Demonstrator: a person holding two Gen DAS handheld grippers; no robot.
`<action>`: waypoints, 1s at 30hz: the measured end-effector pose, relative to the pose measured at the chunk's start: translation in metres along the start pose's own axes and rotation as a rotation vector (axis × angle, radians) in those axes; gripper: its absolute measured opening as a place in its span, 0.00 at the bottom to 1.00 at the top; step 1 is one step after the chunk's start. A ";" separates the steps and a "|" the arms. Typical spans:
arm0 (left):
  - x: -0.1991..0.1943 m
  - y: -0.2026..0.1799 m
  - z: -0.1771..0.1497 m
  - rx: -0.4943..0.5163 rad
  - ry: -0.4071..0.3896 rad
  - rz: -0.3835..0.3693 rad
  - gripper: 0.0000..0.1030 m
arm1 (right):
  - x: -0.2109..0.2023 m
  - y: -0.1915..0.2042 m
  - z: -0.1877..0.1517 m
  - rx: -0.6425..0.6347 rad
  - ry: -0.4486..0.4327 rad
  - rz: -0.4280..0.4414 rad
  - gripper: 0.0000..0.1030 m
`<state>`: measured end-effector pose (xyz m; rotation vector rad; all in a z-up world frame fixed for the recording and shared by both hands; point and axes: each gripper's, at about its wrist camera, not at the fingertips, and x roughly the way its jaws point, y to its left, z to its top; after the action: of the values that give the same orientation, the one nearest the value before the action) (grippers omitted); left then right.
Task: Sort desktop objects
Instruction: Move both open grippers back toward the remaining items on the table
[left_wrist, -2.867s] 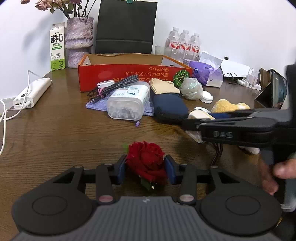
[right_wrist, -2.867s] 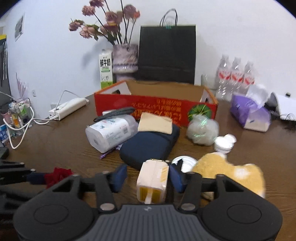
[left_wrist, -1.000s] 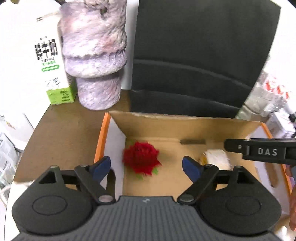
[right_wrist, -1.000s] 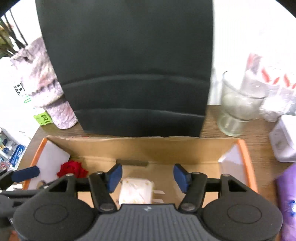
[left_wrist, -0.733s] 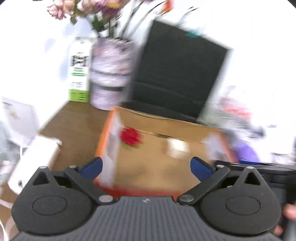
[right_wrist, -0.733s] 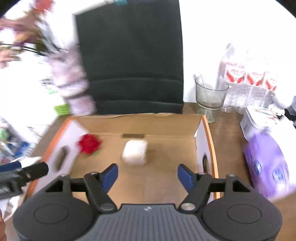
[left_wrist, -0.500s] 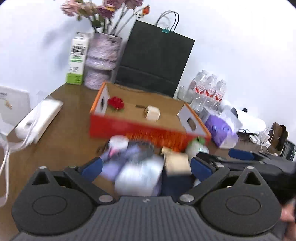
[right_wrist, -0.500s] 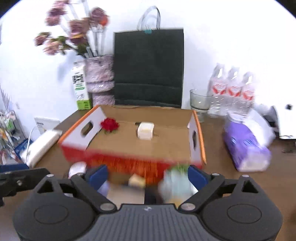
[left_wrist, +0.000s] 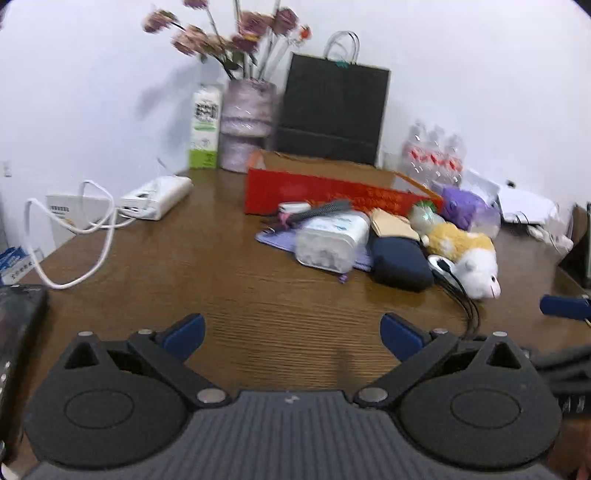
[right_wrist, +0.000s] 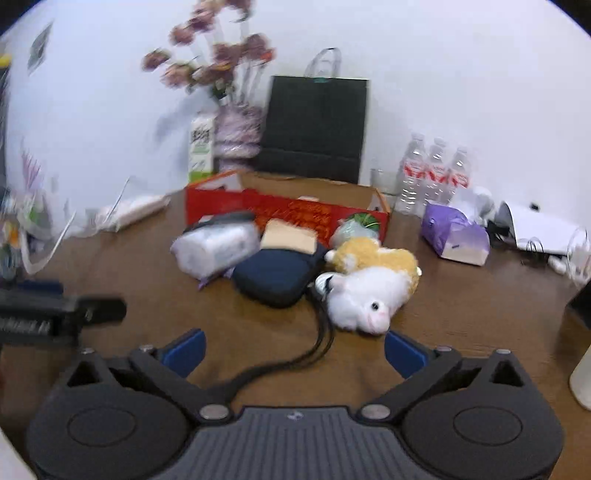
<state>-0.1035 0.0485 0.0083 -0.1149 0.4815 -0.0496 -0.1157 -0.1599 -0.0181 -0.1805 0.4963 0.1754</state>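
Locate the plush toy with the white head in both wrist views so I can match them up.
Left wrist: the plush toy lies right of centre, at the right end of the clutter, beside the navy pouch.
Right wrist: the plush toy lies near centre, right of the navy pouch.
Shared landmark: the red cardboard box behind it.

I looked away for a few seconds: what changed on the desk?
The rose and the small cream block, earlier held, went into the red cardboard box and were released. Both tools, left and right, have just been opening, now empty, pulled back. The plush toy and navy pouch stayed.
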 end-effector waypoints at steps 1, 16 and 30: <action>0.000 0.000 0.000 -0.004 -0.002 -0.011 1.00 | -0.002 0.004 -0.002 -0.015 -0.009 -0.006 1.00; 0.005 -0.002 0.005 0.045 -0.031 -0.067 1.00 | 0.007 -0.024 -0.010 0.178 -0.018 0.123 0.84; 0.155 -0.031 0.084 0.088 0.178 -0.192 0.93 | 0.104 -0.103 0.056 0.334 0.064 0.013 0.77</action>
<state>0.0724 0.0146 0.0150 -0.0702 0.6441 -0.2710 0.0212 -0.2352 -0.0066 0.1435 0.5831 0.0973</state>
